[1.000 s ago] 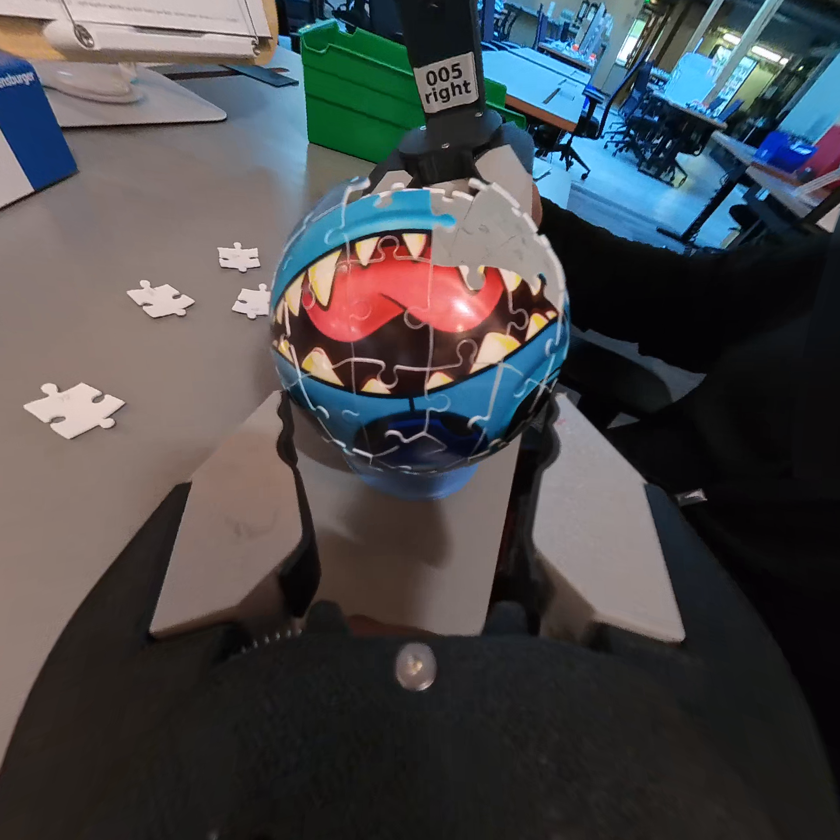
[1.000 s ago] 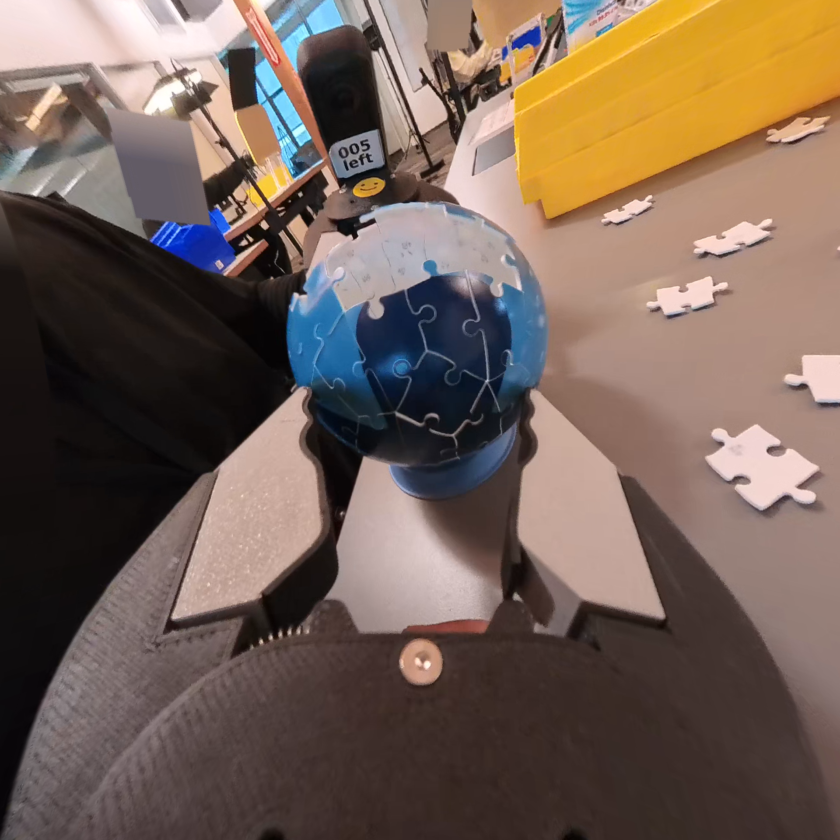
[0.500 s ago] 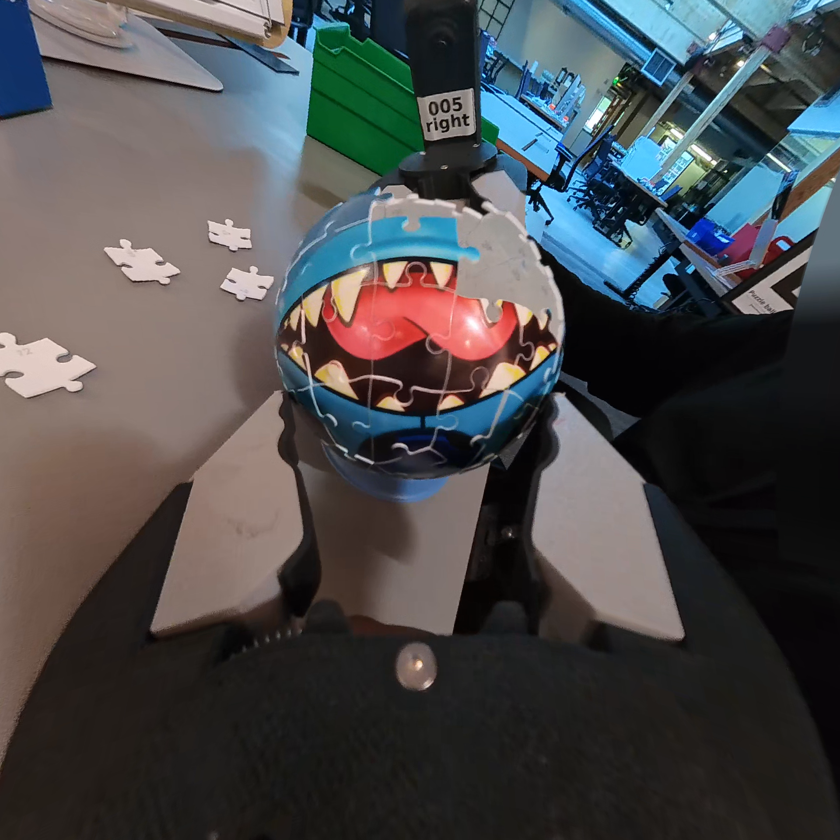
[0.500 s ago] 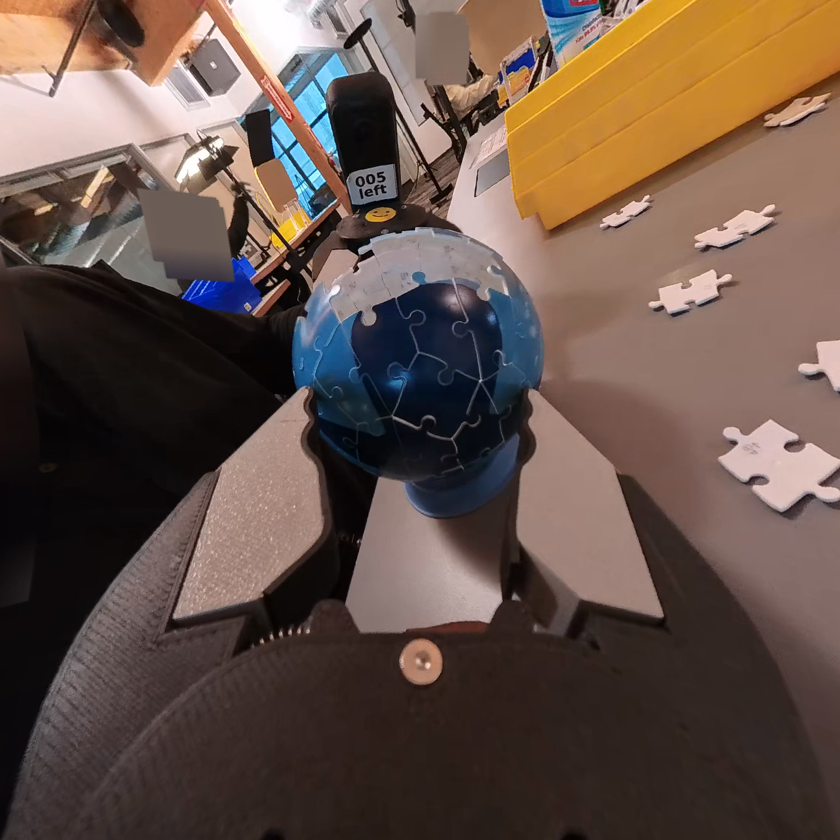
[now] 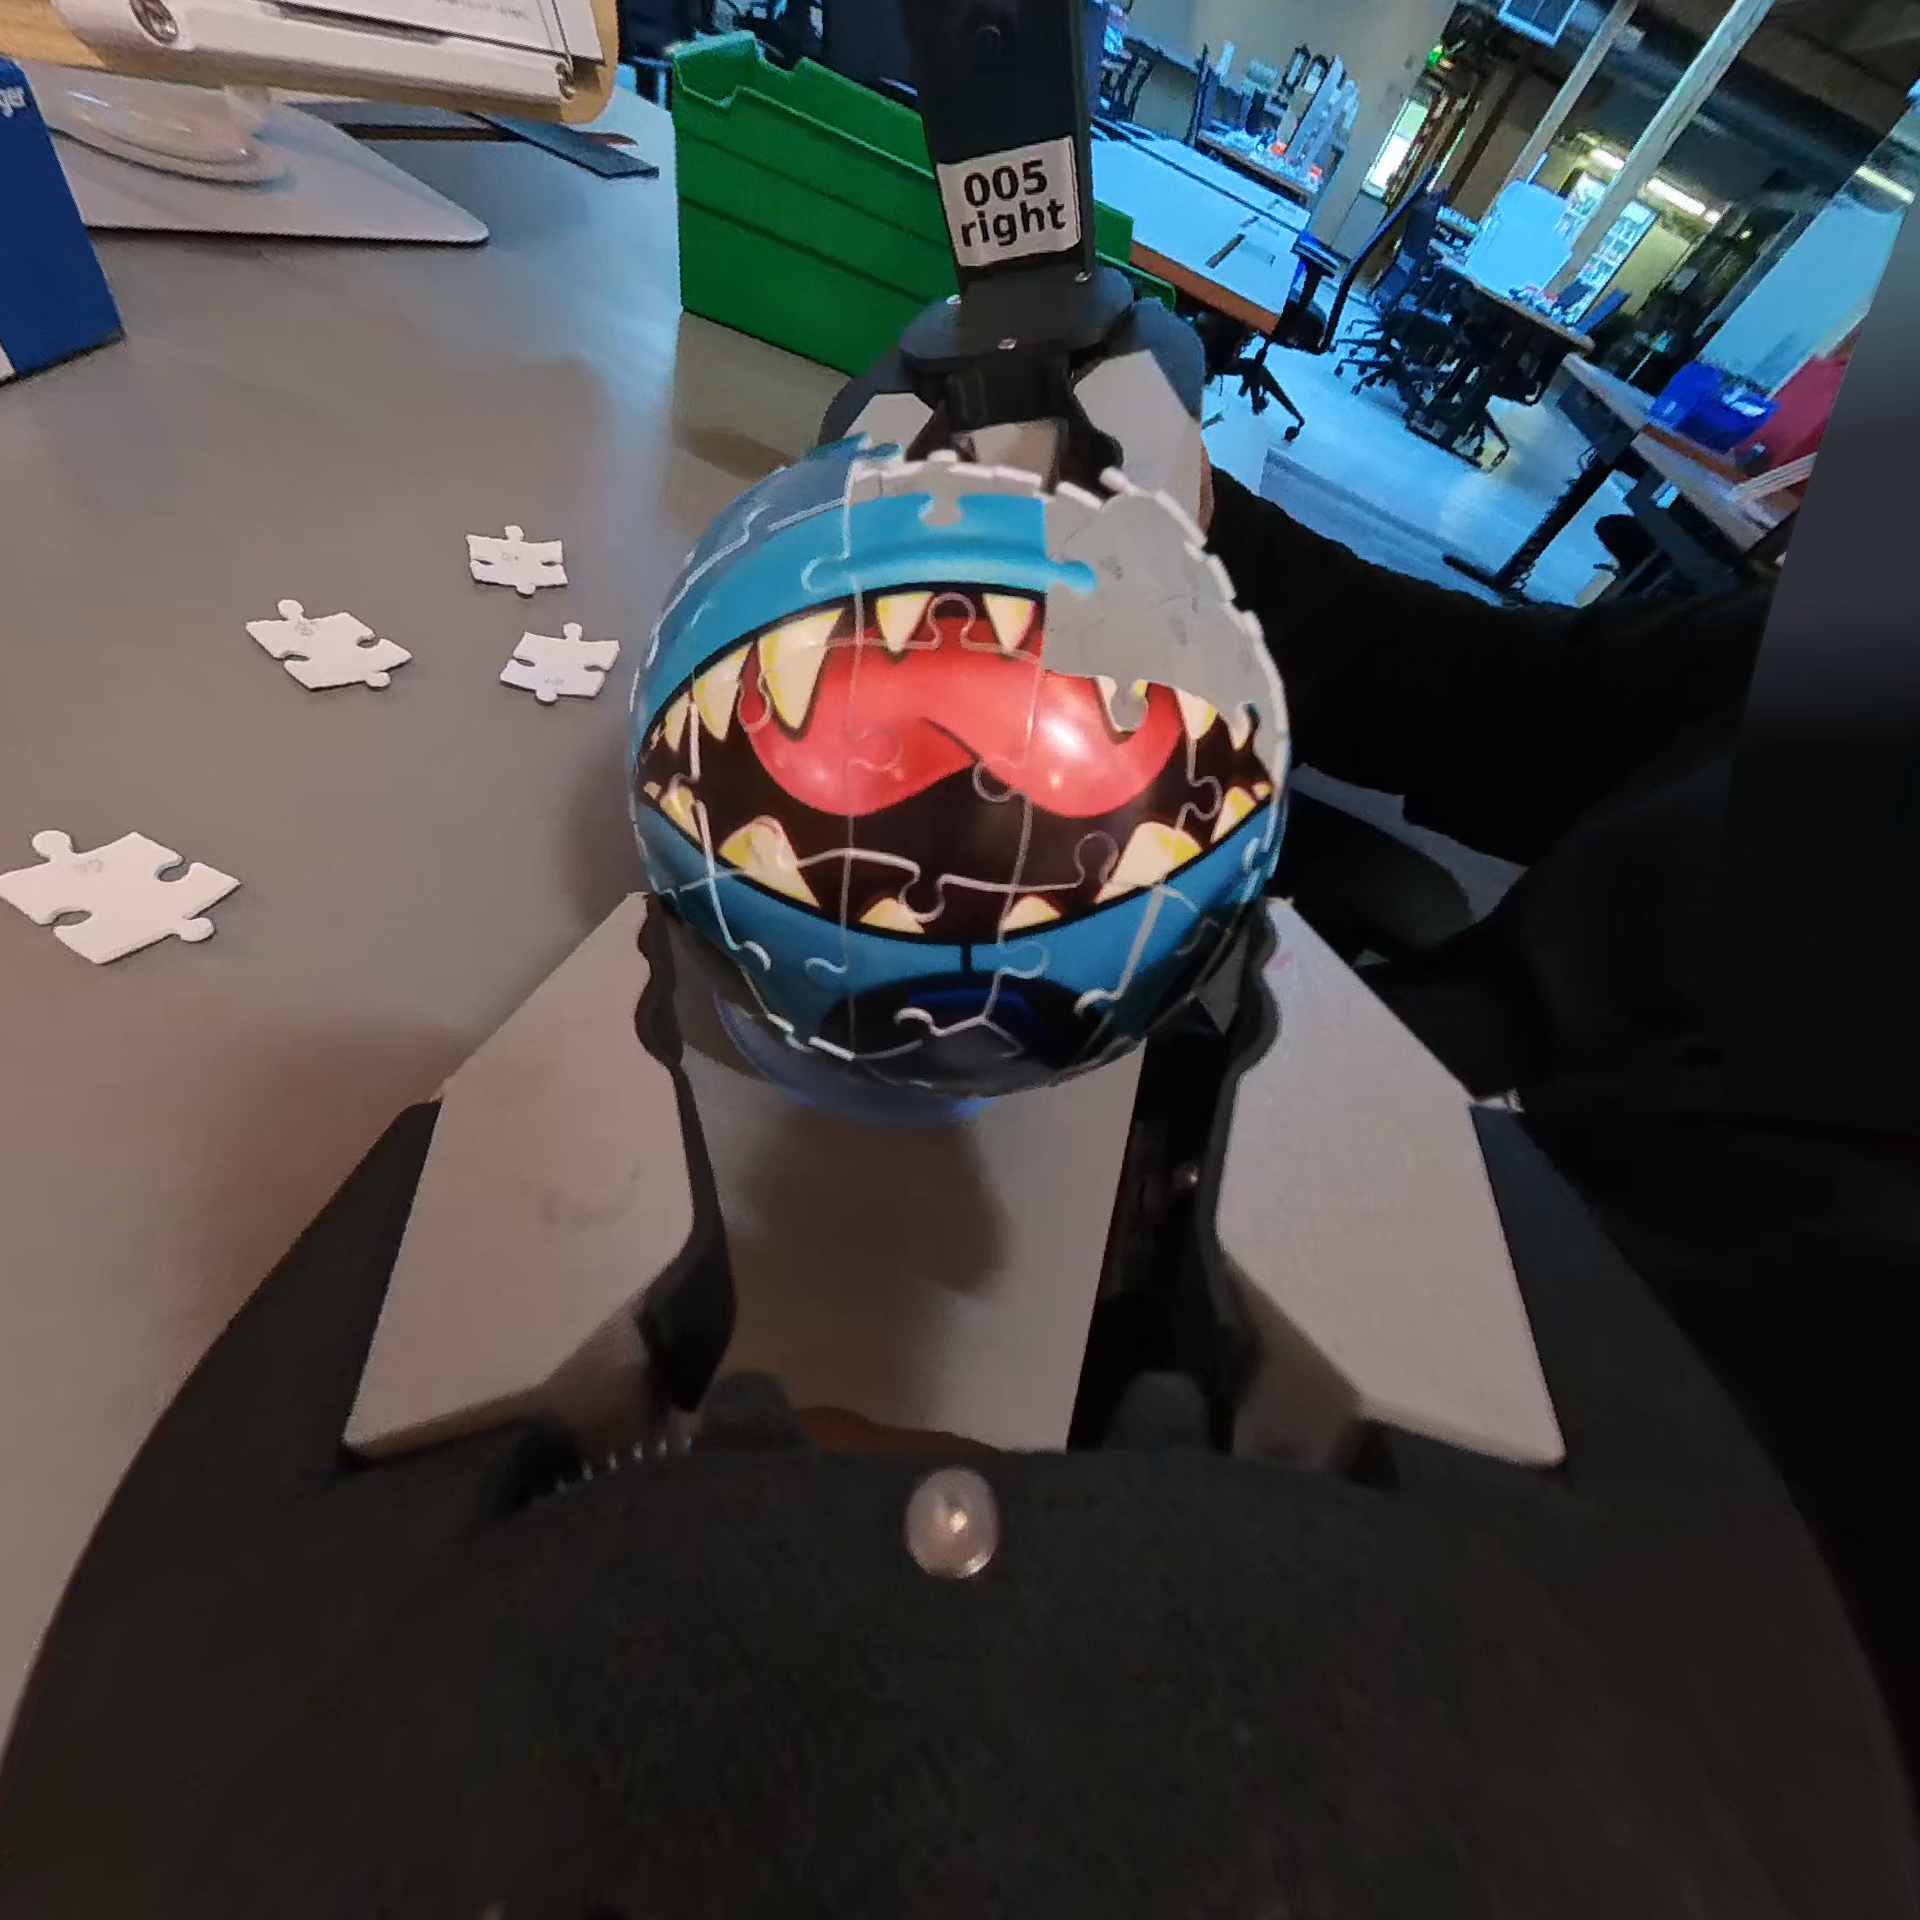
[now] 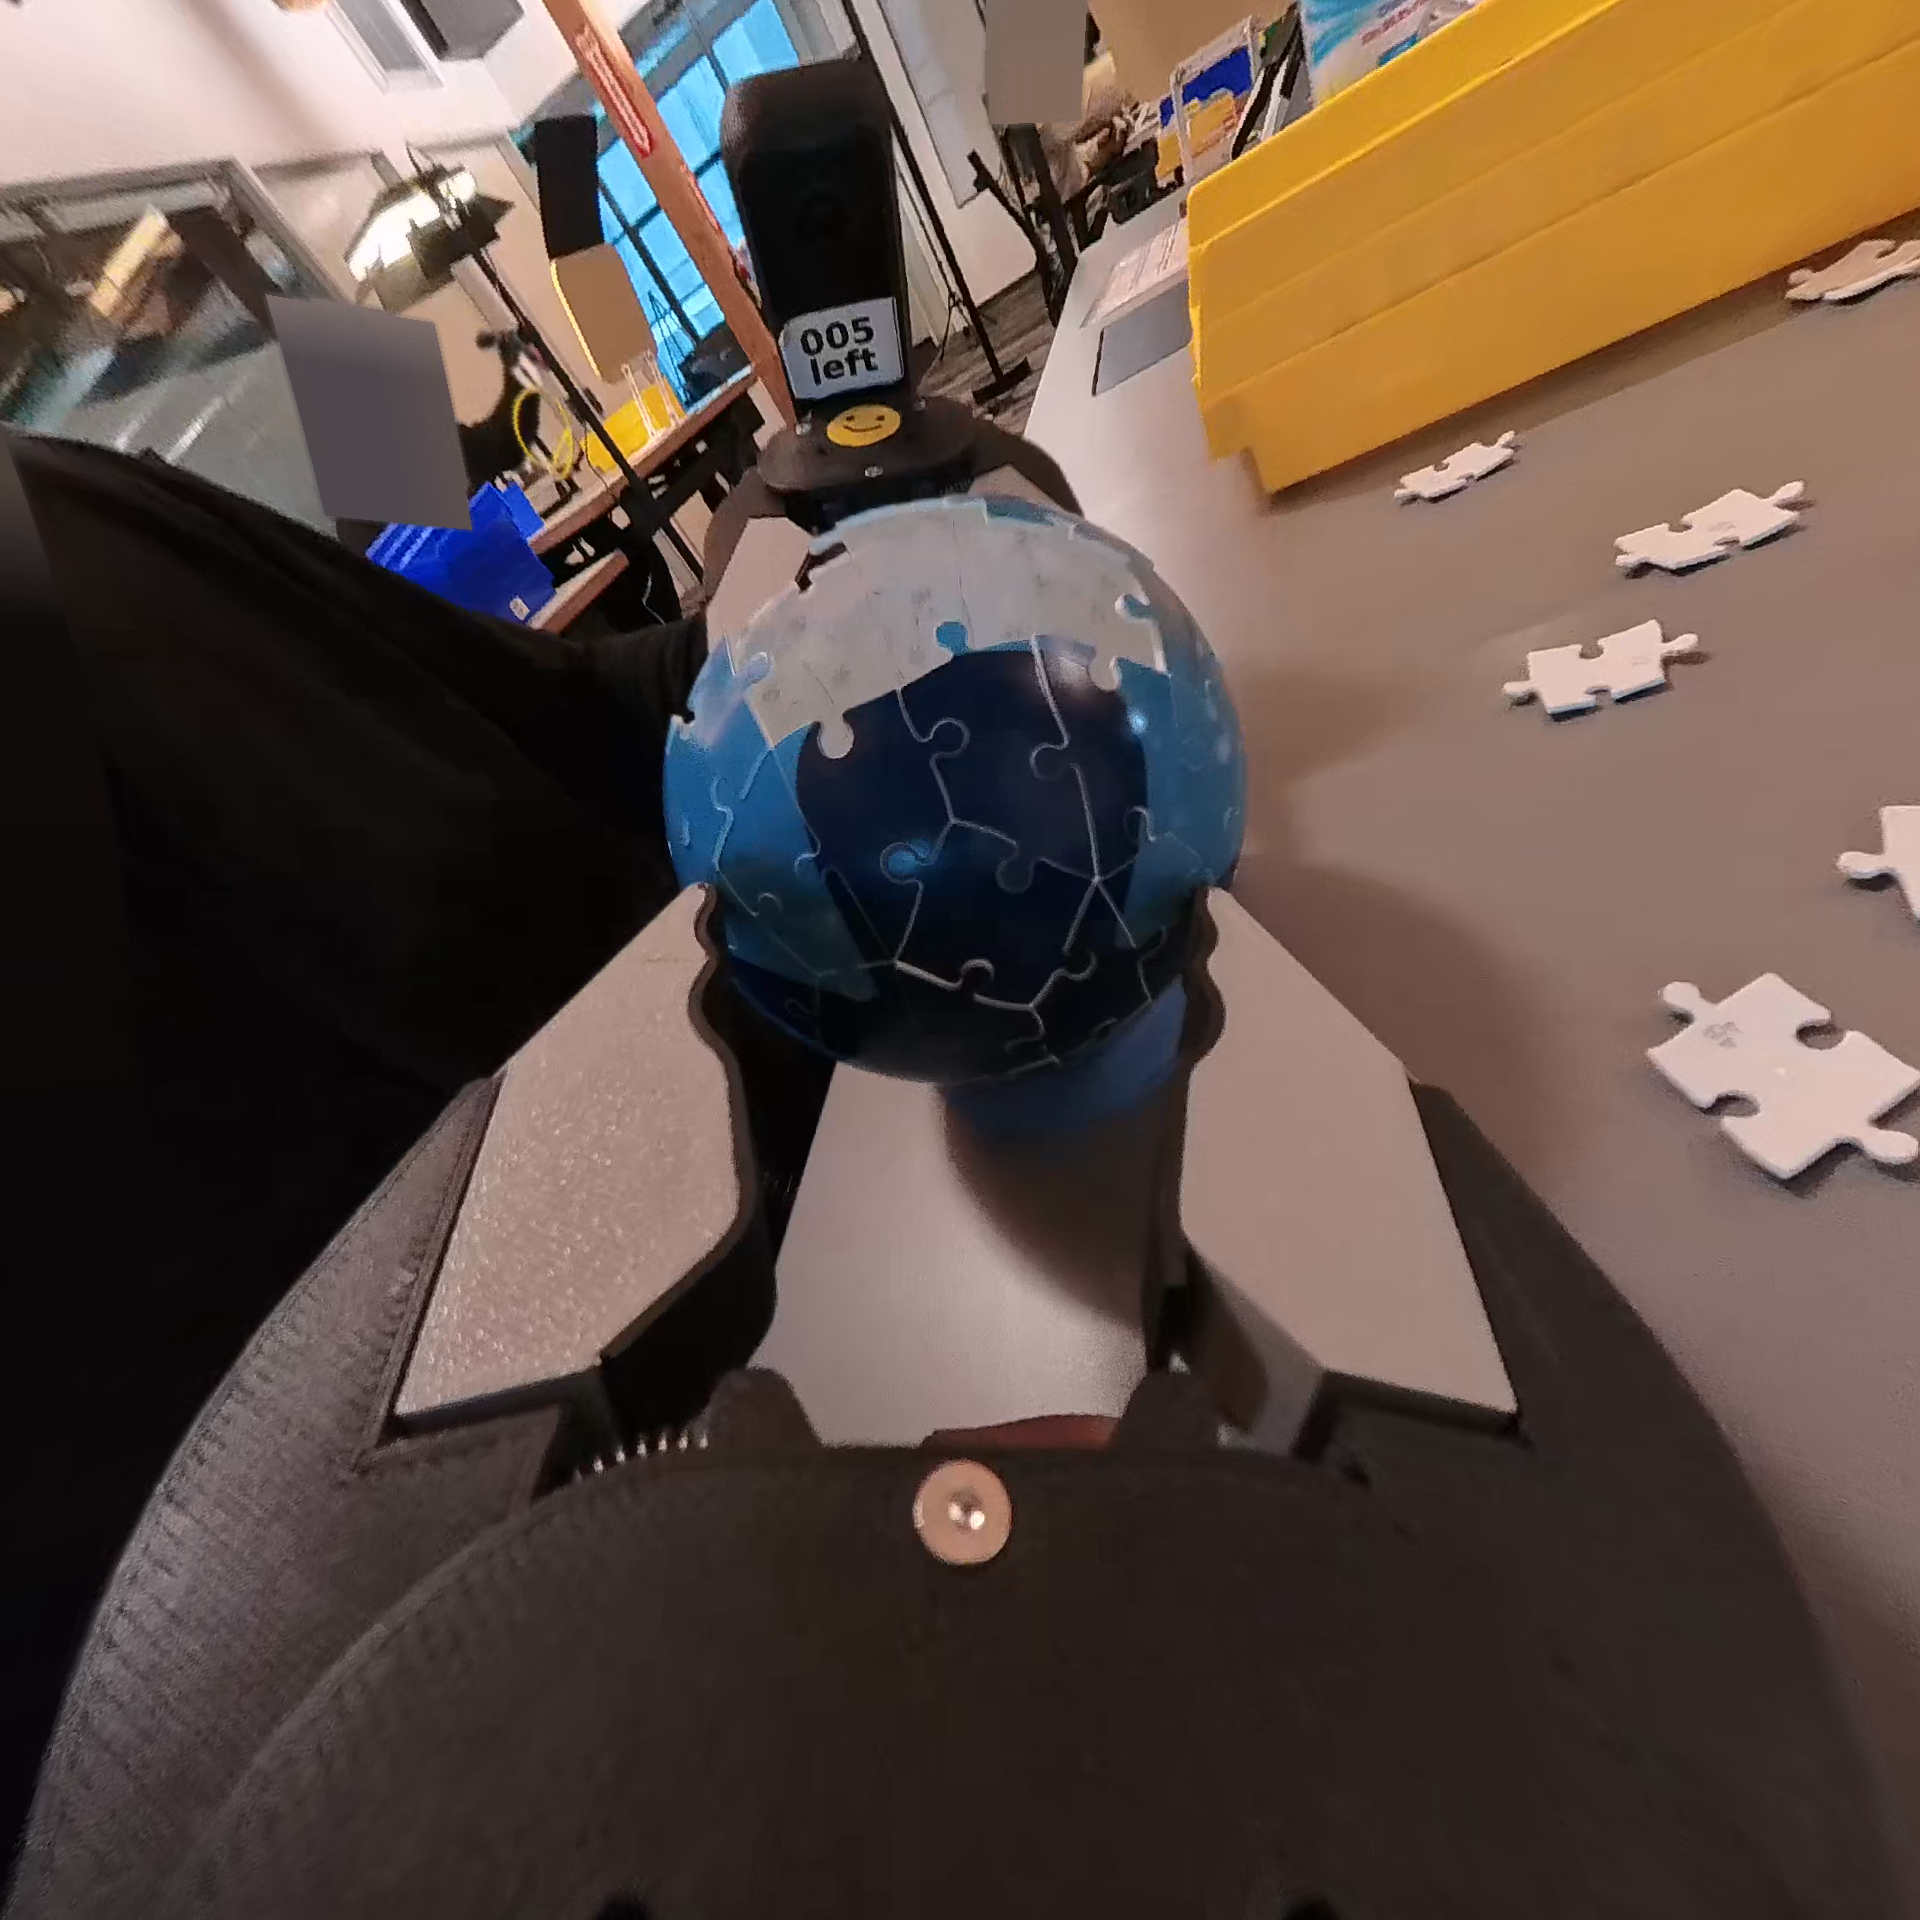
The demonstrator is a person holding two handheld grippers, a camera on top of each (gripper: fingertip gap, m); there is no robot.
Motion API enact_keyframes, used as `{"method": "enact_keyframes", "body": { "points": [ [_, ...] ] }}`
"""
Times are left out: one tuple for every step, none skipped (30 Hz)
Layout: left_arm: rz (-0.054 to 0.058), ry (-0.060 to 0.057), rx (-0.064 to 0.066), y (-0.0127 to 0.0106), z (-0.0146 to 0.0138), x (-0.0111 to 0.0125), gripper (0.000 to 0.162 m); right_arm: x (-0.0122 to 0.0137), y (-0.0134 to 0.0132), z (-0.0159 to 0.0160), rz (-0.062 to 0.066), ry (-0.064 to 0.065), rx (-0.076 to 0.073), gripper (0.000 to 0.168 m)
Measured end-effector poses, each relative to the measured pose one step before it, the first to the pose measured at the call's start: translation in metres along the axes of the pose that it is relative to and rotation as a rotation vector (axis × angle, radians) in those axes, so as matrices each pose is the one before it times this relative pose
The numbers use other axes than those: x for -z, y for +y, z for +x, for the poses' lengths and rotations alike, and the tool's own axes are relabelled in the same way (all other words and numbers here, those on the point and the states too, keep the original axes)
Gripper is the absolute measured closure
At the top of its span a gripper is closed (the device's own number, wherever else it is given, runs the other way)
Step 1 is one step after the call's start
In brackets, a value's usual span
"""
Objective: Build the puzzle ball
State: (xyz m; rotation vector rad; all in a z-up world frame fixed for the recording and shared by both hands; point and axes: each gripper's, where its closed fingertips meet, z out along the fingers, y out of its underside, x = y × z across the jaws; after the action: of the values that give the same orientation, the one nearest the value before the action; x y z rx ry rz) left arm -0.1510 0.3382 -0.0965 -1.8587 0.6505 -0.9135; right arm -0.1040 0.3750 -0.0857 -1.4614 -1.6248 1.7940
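The puzzle ball shows a toothy red mouth on blue, with a white patch of pieces at its upper right. It sits on a blue stand near the table's edge. My left gripper is shut on the ball's lower sides. The right wrist view shows the ball's dark blue back, with a white band on top and its stand off to the lower right. My right gripper is shut on the ball from the opposite side. Each gripper faces the other across the ball.
Several loose white puzzle pieces lie on the grey table. Green bins, a blue box and a monitor base stand beyond. Yellow bins stand at the far right. A person's dark sleeves flank the ball. About 8 cm separates my left fingertips from my right.
Both grippers keep their hold on the ball. Both views have swayed and tilted slightly. In the right wrist view the stand now shows shifted to the right under the ball.
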Motion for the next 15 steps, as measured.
{"method": "enact_keyframes", "body": {
  "points": [
    [0.0058,-0.0024,-0.0153,-0.00011,0.00071,0.00021,0.055,0.00000,0.00159,-0.00080,-0.0087,0.0045,0.0116,0.083],
    [0.0046,-0.0004,-0.0089,0.00008,0.00055,0.00002,0.056,0.00042,0.00060,-0.00076,-0.0022,0.0052,0.0108,0.083],
    [0.0038,0.0020,-0.0061,0.00006,0.00037,0.00006,0.056,0.00101,0.00040,-0.00052,-0.0020,0.0053,0.0098,0.084],
    [0.0019,0.0046,-0.0034,0.00020,0.00033,0.00040,0.055,0.00162,0.00038,-0.00002,-0.0032,0.0058,0.0110,0.086],
    [0.0031,0.0068,-0.0030,-0.00029,0.00040,0.00137,0.056,0.00286,-0.00003,0.00031,-0.0045,0.0063,0.0138,0.087],
    [0.0074,0.0102,-0.0068,-0.00131,0.00094,0.00305,0.056,0.00478,-0.00153,0.00100,-0.0005,0.0095,0.0188,0.088],
    [0.0105,0.0113,-0.0114,-0.00256,0.00117,0.00506,0.058,0.00733,-0.00327,0.00262,0.0080,0.0172,0.0230,0.088],
    [0.0142,0.0011,-0.0100,-0.00399,-0.00071,0.00674,0.059,0.00929,-0.00452,0.00514,0.0157,0.0265,0.0203,0.090],
    [0.0128,-0.0051,-0.0099,-0.00455,-0.00228,0.00758,0.060,0.01017,-0.00501,0.00768,0.0205,0.0330,0.0122,0.093],
    [0.0101,-0.0060,-0.0119,-0.00465,-0.00289,0.00780,0.060,0.00974,-0.00392,0.00998,0.0162,0.0371,0.0059,0.097],
    [0.0095,-0.0142,-0.0129,-0.00492,-0.00462,0.00707,0.062,0.00814,-0.00143,0.01244,0.0029,0.0457,0.0015,0.102],
    [0.0064,-0.0289,-0.0119,-0.00465,-0.00758,0.00574,0.065,0.00558,0.00126,0.01334,-0.0137,0.0491,-0.0005,0.104],
    [-0.0002,-0.0232,-0.0127,-0.00374,-0.00704,0.00409,0.066,0.00264,0.00348,0.01221,-0.0284,0.0434,0.0035,0.105],
    [-0.0008,-0.0119,-0.0133,-0.00370,-0.00563,0.00266,0.066,0.00009,0.00432,0.01092,-0.0355,0.0402,0.0120,0.106],
    [0.0020,-0.0166,-0.0124,-0.00424,-0.00631,0.00117,0.067,-0.00191,0.00309,0.00981,-0.0319,0.0398,0.0192,0.107]
  ]
}}
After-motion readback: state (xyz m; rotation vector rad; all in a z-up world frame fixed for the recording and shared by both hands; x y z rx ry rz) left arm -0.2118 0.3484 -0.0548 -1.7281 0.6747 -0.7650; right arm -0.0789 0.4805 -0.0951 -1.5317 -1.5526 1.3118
